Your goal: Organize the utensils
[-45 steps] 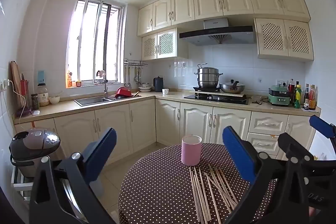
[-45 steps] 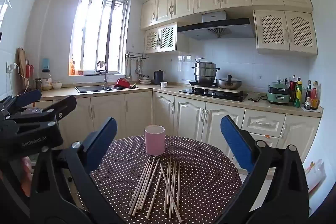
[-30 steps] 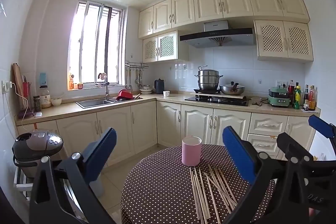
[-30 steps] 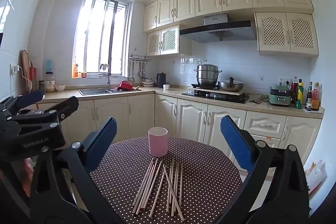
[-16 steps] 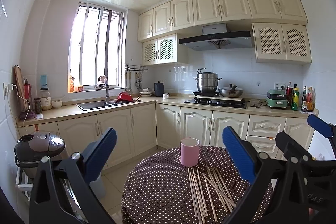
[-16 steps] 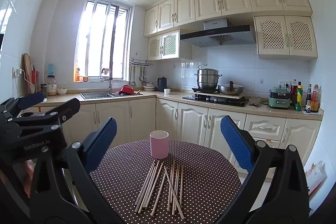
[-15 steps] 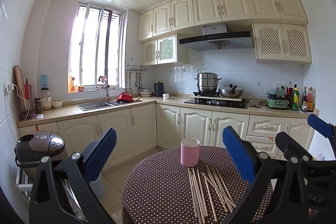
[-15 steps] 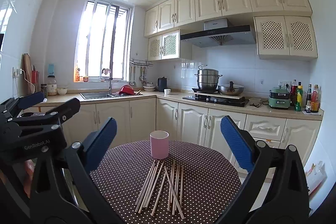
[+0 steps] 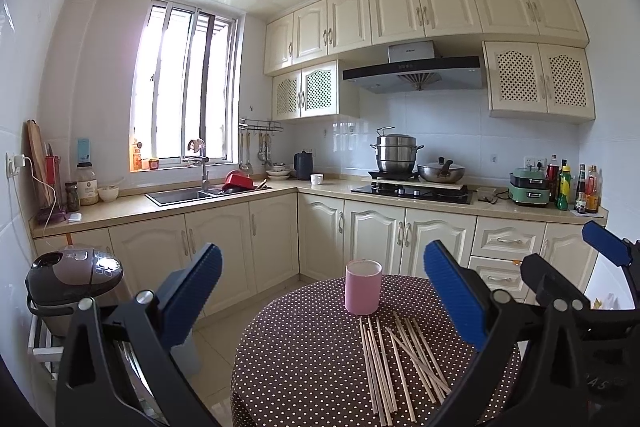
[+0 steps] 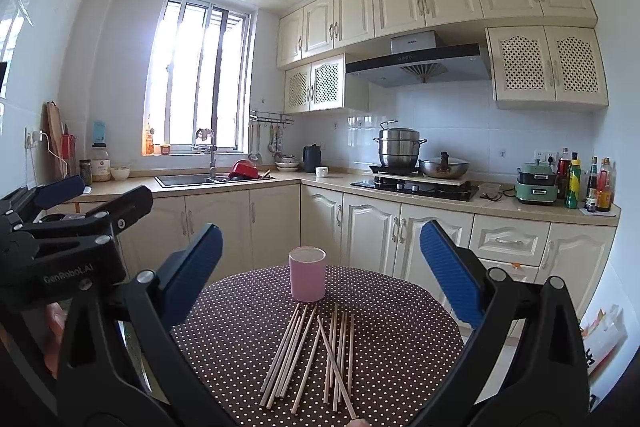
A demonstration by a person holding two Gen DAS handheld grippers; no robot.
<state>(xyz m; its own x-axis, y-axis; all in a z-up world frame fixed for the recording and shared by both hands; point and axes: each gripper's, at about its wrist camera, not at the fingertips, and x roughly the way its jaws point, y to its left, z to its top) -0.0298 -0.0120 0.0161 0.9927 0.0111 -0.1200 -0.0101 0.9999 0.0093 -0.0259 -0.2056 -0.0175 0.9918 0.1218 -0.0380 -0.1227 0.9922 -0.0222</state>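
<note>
**A:** So what's going on at the table point(image 10: 400, 311) right now? Both tools doing anything?

**B:** Not really. The left gripper point(image 9: 322, 291) is hanging above the near left edge of the table with its blue pads spread wide, nothing between them. The right gripper point(image 10: 320, 267) is doing the same thing over the near edge: pads wide apart, holding nothing. In the right camera you can also see the left gripper point(image 10: 76, 211) poking in from the left side, with a bit of the person's hand point(image 10: 54, 343) showing below it.

**A:** And the stuff to tidy?

**B:** The chopsticks point(image 10: 316, 351) are lying loose on the brown polka-dot tablecloth, roughly mid-table, running from just in front of the cup toward the near edge. Most are lying close to parallel, but one or two are crossing over the others at an angle. In the left camera the same chopsticks point(image 9: 396, 359) are sitting toward the right half of the table.

**A:** Cup?

**B:** The pink cup point(image 10: 307, 273) is standing upright near the far edge, and the far tips of a few chopsticks are ending just beside its base. Can't tell if they're actually touching it. From the left view the cup point(image 9: 363, 287) is looking empty at the rim, though I can't see down inside.
</note>
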